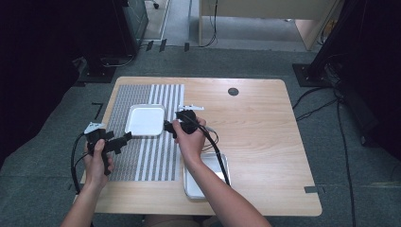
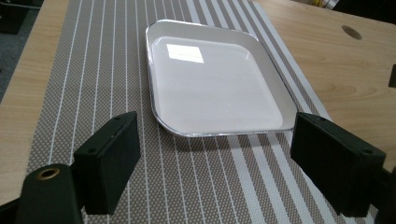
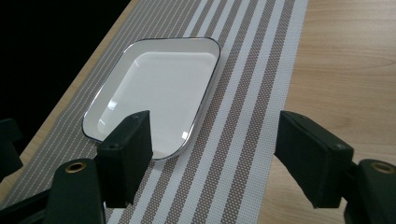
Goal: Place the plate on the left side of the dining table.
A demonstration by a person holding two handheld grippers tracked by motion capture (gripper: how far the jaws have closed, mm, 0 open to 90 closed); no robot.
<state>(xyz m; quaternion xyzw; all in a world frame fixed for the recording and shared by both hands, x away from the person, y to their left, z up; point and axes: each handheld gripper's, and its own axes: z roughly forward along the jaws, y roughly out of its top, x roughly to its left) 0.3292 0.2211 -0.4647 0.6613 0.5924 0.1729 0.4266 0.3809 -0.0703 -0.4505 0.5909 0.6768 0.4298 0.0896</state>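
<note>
The white tray [image 1: 145, 119] lies flat and empty on the striped mat [image 1: 142, 156], toward the mat's far end, where the fine stripes give way to the broad ones. In the left gripper view the tray [image 2: 215, 81] sits just beyond the jaws, its near rim level with their tips, and its glossy floor catches a bright reflection. In the right gripper view the tray [image 3: 159, 84] appears turned corner-on, with its near corner partly hidden behind one jaw.

The left gripper [image 1: 126, 137] is at the tray's near left corner, jaws spread wide with nothing between them but mat (whether a jaw tip touches the rim I cannot tell). The right gripper [image 1: 166, 126] is at the tray's right edge, its jaws likewise wide apart and holding nothing; below them lie the broad stripes and the mat's edge.

The mat covers the left part of the wooden table [image 1: 265, 142]. A second tray [image 1: 194, 187], metal, rests near the table's front edge, to the right of the mat, partly under the person's right forearm. A dark round hole [image 1: 233, 91] is set in the far part of the tabletop.
</note>
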